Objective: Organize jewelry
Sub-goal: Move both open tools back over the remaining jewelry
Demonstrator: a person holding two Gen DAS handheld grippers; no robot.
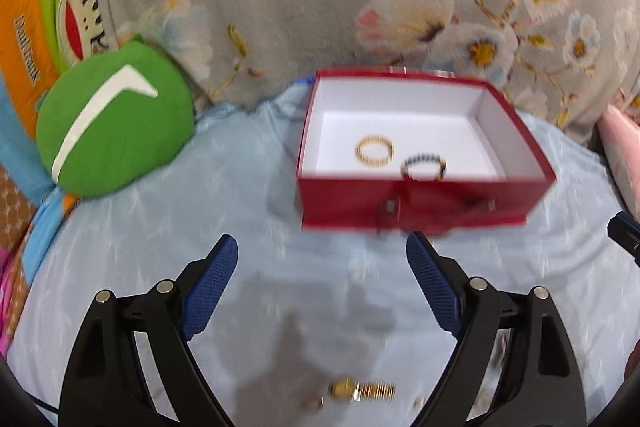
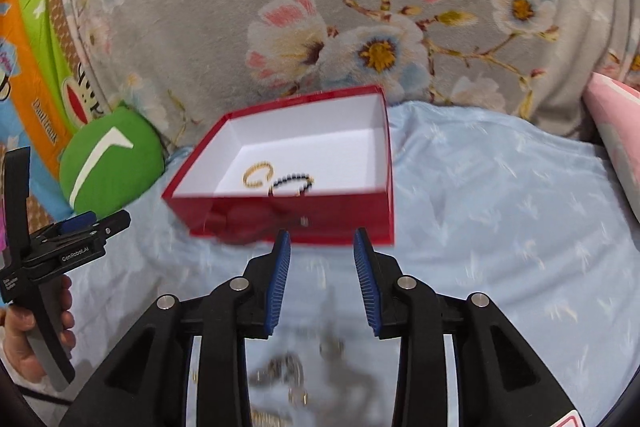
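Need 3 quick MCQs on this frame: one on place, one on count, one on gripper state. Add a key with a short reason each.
1. Where is the gold bracelet?
A) in the red box
B) on the blue sheet
C) on the green cushion

2. How many bracelets lie in the box?
A) one
B) two
C) four

3. The left hand-held gripper is:
A) shut on a bracelet
B) open and empty
C) shut on the box wall

Key: 1 A, it lies on the box's white floor. 2 B, the gold one and the black bracelet beside it. 3 B, its blue fingers stand wide apart with nothing between.
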